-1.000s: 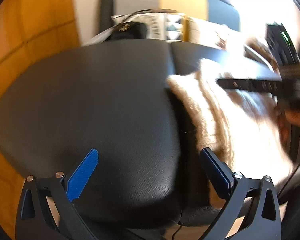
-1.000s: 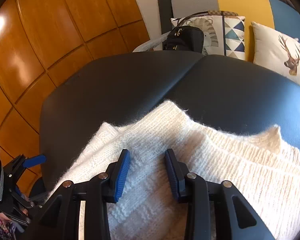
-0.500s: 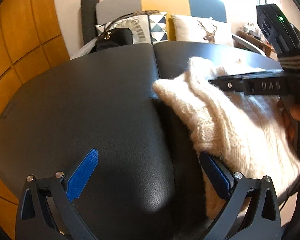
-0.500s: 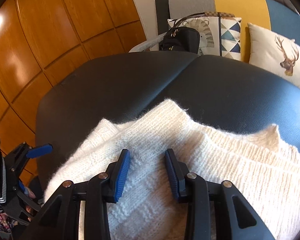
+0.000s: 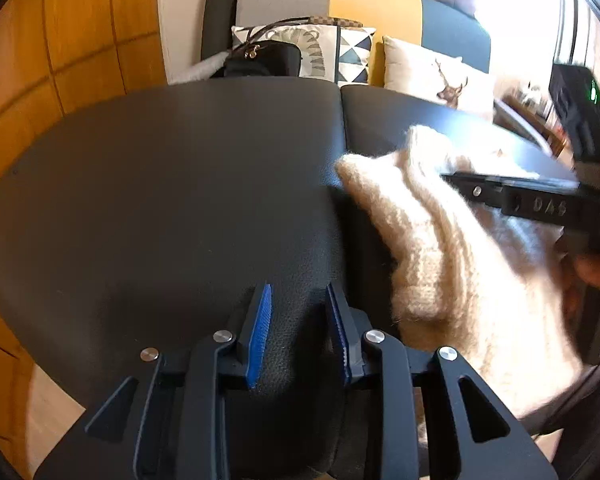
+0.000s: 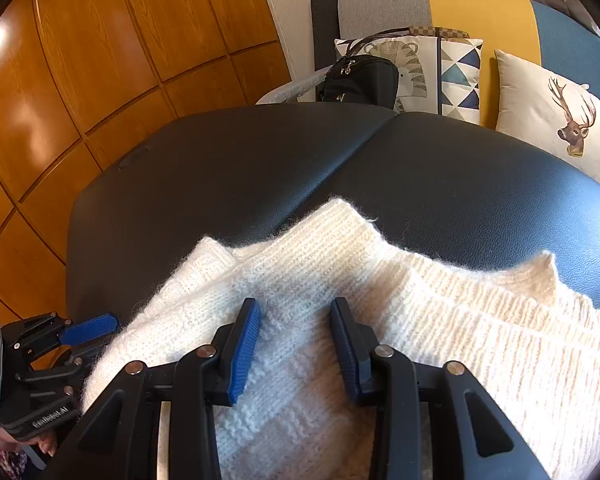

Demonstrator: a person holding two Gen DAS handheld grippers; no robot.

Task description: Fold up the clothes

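A cream knitted sweater lies bunched on the black padded table. My right gripper sits on it with a thick fold of knit pinched between the blue pads; the fabric near the grip is raised off the table. In the left wrist view the sweater is to the right, with the right gripper reaching across it. My left gripper hangs over bare table just left of the sweater's edge. Its jaws are closing with nothing between them.
A sofa with patterned cushions and a black bag stands behind the table. Orange wooden wall panels run along the left. A person's hand holds the right gripper's handle.
My left gripper's jaws have gone from wide apart to a narrow gap, over bare table. The right gripper and the sweater have stayed about where they were.
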